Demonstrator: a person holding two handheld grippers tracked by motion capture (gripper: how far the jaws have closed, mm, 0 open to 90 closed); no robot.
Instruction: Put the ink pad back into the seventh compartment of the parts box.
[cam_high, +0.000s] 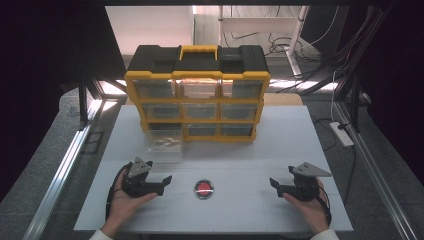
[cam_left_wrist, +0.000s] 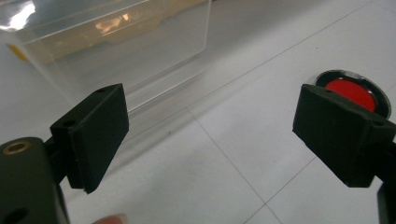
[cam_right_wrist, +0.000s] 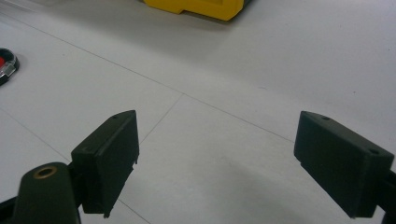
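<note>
A yellow and black drawer cabinet (cam_high: 197, 92) stands at the back of the white table (cam_high: 260, 150). Its bottom-left clear drawer (cam_high: 165, 142) is pulled out onto the table, with small items inside; the same drawer (cam_left_wrist: 116, 46) lies ahead of my left jaws. A round red disc in a dark ring (cam_high: 204, 189) rests at the front middle, also seen as the red disc (cam_left_wrist: 352, 91) behind my right-hand jaw. My left gripper (cam_high: 167, 181) is open at the front left. My right gripper (cam_high: 273, 185) is open at the front right, jaws over bare table (cam_right_wrist: 215, 140).
The cabinet's yellow base corner (cam_right_wrist: 201, 8) lies far ahead of the right gripper. Metal frame rails (cam_high: 65, 165) run along both table sides, and cables (cam_high: 300, 55) lie on the floor behind. A power strip (cam_high: 342, 134) sits right of the table.
</note>
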